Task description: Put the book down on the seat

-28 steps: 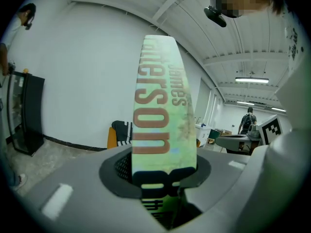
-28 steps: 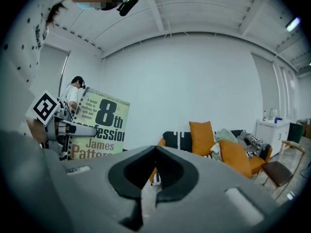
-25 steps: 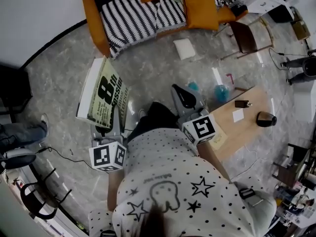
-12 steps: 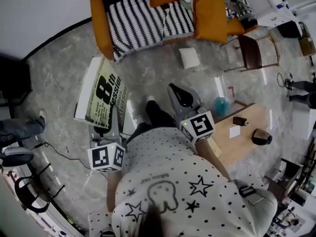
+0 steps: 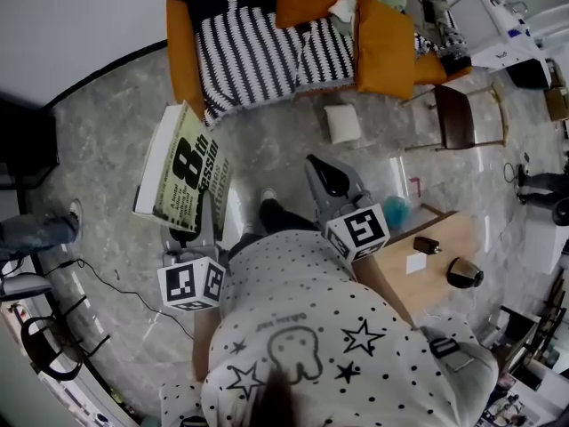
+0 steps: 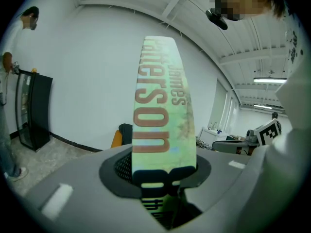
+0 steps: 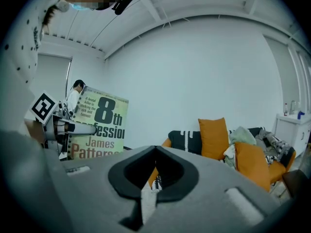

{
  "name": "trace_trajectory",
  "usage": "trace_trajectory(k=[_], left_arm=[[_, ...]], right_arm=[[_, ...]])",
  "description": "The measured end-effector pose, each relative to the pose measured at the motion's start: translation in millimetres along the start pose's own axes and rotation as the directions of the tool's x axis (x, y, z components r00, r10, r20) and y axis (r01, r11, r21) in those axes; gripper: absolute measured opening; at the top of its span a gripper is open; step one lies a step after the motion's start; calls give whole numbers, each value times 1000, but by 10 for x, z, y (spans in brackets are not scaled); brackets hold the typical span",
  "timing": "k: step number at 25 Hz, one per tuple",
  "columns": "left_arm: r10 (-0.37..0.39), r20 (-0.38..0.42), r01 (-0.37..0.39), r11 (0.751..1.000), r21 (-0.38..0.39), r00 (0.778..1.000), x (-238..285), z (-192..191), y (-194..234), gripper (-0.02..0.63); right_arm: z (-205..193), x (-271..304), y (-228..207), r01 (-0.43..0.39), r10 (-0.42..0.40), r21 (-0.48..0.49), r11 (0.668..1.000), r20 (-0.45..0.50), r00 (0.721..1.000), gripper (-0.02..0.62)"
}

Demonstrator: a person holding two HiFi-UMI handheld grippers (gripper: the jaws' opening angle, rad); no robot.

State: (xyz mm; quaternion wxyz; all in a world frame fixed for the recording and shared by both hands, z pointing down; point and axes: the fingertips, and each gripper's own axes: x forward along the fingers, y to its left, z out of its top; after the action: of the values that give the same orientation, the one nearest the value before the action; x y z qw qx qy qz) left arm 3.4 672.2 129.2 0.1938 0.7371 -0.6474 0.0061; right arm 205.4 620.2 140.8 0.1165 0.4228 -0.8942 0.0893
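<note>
1 book [image 5: 184,178] stood upright, pinched by the left gripper [image 5: 203,231] — the right gripper [image 5: 325,178] beside it pressed together, empty — and it probably wanted carrying to the striped seat [image 5: 258,47] well ahead of both, then tipping flat before release.

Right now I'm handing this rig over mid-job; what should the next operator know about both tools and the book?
Left tool: shut on the book, gripped at its lower end, held upright.
Right tool: shut, empty.
Sofa: ahead, not yet reached; a striped cover and orange cushions lie on its seat.
Done: book is in hand.
Left: reach the sofa, lay the book on the seat, release.
</note>
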Motion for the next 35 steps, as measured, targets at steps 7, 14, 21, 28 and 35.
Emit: trace_trajectory(k=[7,14,21,28,35], left_arm=[[14,48,-14,1000,4,999,28,25,-9,166],[20,31,-20,1000,10,999,6,14,65,166],[-5,21,5,1000,11,1000,169,45,-31,166],[-31,-11,31,1000,4,999,701,178,28,166],[-51,-36,51,999,8,998,1028,375,223,166]], right_arm=[[-43,10,-83,-2,2,-7,1000,8,1000,-2],[-65,1,-32,1,-1,6,1000,7,1000,-3],[-73,39,-189,24,-24,22,999,-1,1000,-2],[44,378,-507,60,-60,44,997,-12,998,-3],[221,645,-594,97,-96,53,994,-22,995,-3]])
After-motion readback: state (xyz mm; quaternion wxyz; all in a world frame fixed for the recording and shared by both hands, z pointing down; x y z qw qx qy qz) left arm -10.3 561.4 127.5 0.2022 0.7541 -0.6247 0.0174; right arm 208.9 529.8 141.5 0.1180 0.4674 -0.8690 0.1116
